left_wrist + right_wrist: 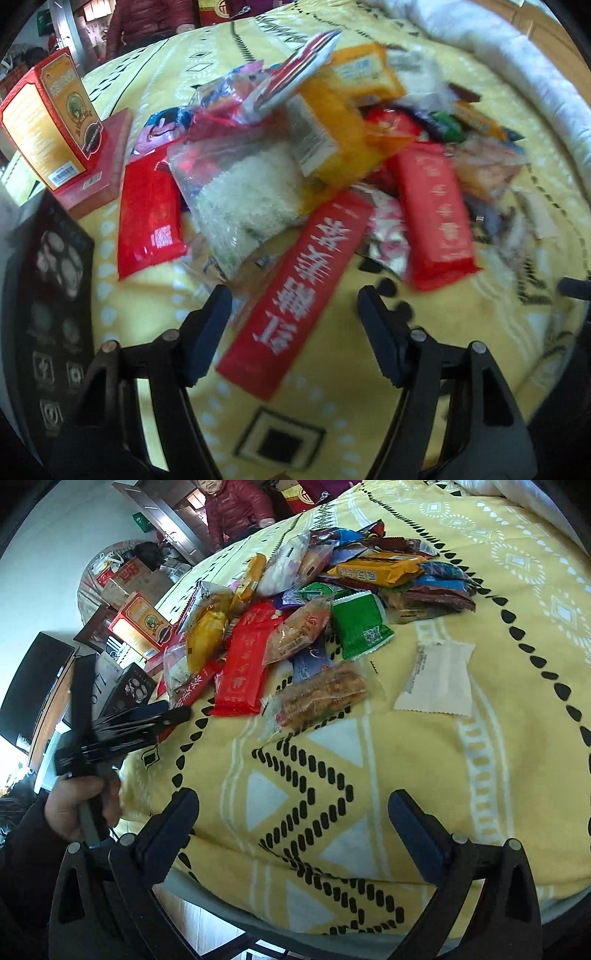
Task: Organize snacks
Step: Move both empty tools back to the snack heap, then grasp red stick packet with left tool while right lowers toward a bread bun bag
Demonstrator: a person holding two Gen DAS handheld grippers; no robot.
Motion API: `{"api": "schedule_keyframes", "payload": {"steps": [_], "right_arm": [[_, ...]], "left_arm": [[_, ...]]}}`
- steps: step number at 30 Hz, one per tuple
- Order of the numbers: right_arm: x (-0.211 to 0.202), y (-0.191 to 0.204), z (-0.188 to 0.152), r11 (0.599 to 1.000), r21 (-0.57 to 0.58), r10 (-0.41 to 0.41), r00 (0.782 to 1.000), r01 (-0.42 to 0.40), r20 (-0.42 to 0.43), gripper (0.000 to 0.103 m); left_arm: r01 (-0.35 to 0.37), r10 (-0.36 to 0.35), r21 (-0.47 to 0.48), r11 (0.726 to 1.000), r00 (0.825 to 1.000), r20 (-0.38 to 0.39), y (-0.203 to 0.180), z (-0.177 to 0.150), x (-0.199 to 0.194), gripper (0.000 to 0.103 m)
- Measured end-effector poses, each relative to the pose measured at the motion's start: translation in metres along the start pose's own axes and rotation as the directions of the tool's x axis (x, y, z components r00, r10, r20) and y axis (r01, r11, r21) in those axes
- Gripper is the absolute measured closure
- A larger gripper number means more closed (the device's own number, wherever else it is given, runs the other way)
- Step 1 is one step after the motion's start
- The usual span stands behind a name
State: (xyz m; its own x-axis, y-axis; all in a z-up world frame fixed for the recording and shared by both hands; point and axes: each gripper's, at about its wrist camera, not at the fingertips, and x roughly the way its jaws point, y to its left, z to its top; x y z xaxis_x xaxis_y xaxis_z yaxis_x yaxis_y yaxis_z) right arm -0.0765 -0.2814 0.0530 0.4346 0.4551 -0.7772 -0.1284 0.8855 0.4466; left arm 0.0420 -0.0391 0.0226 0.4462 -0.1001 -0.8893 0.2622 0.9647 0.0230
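Two grippers were in view: the left gripper (293, 314) and the right gripper (293, 825). One yellow patterned blanket (461, 775) covered the surface. One heap of snack packets (314, 609) lay on it; its total could not be fixed, as packets overlapped and the left wrist view was blurred. Countable within the heap were three red packets with white lettering (295, 299) (436, 218) (149, 218), one green packet (360, 626), one orange packet (376, 570) and one clear bag of pale contents (240, 192). One white packet (437, 677) lay apart. One upright red-and-gold box (51, 114) and one black box (51, 314) stood beside the heap.
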Motion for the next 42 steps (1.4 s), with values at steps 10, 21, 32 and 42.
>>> {"api": "schedule_keyframes", "payload": {"steps": [10,21,32,42], "right_arm": [[-0.009,0.014,0.016,0.999,-0.041,-0.021,0.998,0.023,0.067,0.0],[0.037,0.046,0.093,0.919,-0.303,-0.236,0.967,0.253,0.091,0.0],[0.088,0.039,0.116,0.881,-0.351,-0.332,0.943,0.317,0.019,0.037],[0.003,0.031,0.089,0.954,-0.227,-0.17,0.977,0.197,0.129,0.045]], "left_arm": [[0.062,-0.062,-0.037,0.997,0.998,0.007,-0.001,-0.01,-0.012,0.068],[0.144,-0.138,-0.117,0.983,0.989,0.055,0.007,-0.021,-0.047,0.093],[0.195,-0.196,-0.142,0.97,0.981,0.011,0.011,-0.028,-0.034,0.09],[0.184,-0.185,-0.106,0.977,0.983,0.003,-0.009,-0.028,-0.017,0.059]]}}
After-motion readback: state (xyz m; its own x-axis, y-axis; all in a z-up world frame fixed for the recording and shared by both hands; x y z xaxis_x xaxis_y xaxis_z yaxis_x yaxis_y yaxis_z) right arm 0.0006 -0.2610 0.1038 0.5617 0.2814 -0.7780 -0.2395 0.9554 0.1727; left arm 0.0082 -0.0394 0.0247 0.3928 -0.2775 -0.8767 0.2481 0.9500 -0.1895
